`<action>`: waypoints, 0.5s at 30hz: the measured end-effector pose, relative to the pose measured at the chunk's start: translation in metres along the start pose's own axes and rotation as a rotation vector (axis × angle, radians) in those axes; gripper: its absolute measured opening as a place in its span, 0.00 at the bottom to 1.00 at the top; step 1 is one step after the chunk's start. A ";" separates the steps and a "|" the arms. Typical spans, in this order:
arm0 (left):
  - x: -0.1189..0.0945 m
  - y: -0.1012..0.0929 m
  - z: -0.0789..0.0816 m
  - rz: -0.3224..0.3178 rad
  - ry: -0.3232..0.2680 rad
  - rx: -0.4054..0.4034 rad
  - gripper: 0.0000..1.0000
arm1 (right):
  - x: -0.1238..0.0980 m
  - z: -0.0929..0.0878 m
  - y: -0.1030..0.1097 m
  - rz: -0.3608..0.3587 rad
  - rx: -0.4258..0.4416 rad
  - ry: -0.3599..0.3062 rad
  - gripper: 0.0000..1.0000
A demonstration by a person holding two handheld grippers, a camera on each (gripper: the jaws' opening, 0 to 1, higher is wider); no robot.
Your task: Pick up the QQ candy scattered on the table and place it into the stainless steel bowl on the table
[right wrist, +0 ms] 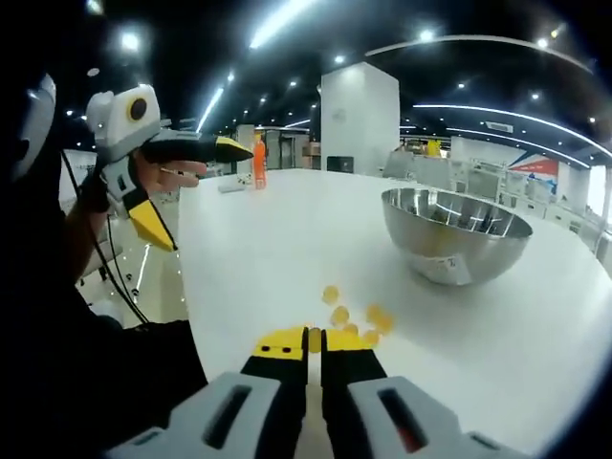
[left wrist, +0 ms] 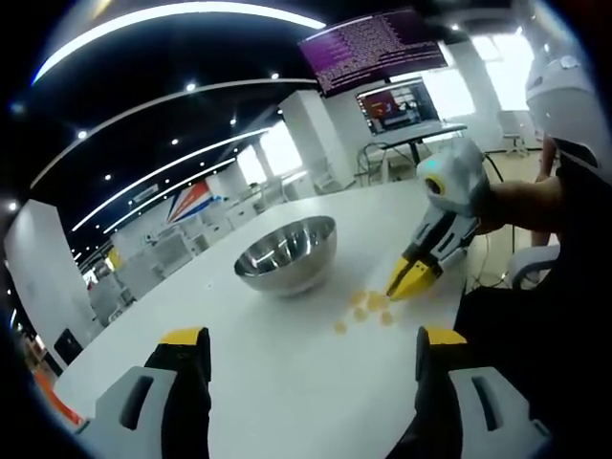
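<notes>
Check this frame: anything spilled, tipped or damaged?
Only the candies: they lie loose on the table, beside the bowl rather than in it. The bowl stands upright and looks undamaged. The right gripper is shut at the edge of the cluster; whether it holds a piece is unclear. The left gripper is open.

I'm looking across a white table (left wrist: pixel 287 373) into a large open-plan hall with a dark ceiling crossed by long curved light strips (left wrist: pixel 182 11) and small spotlights. At one o'clock in the left gripper view hang two monitors (left wrist: pixel 375 43) above a desk. A broad white pillar (right wrist: pixel 359 120) stands at twelve in the right gripper view.
</notes>
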State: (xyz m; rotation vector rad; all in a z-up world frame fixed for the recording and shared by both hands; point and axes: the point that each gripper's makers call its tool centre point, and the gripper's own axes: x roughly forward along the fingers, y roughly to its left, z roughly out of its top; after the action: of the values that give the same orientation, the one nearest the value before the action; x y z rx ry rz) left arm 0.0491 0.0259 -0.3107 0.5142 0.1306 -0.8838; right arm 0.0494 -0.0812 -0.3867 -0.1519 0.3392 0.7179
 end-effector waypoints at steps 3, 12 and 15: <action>0.000 0.001 -0.001 0.002 0.001 -0.002 0.89 | -0.005 0.007 0.002 0.004 0.007 -0.010 0.04; -0.002 0.003 -0.002 0.009 0.002 -0.004 0.89 | -0.021 0.036 0.020 0.030 -0.028 -0.061 0.04; -0.003 0.002 -0.001 0.008 -0.001 -0.003 0.89 | -0.026 0.045 0.027 0.040 -0.041 -0.077 0.04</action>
State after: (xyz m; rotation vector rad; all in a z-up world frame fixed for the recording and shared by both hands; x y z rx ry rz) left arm 0.0493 0.0293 -0.3096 0.5109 0.1287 -0.8755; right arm 0.0241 -0.0656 -0.3355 -0.1562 0.2546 0.7690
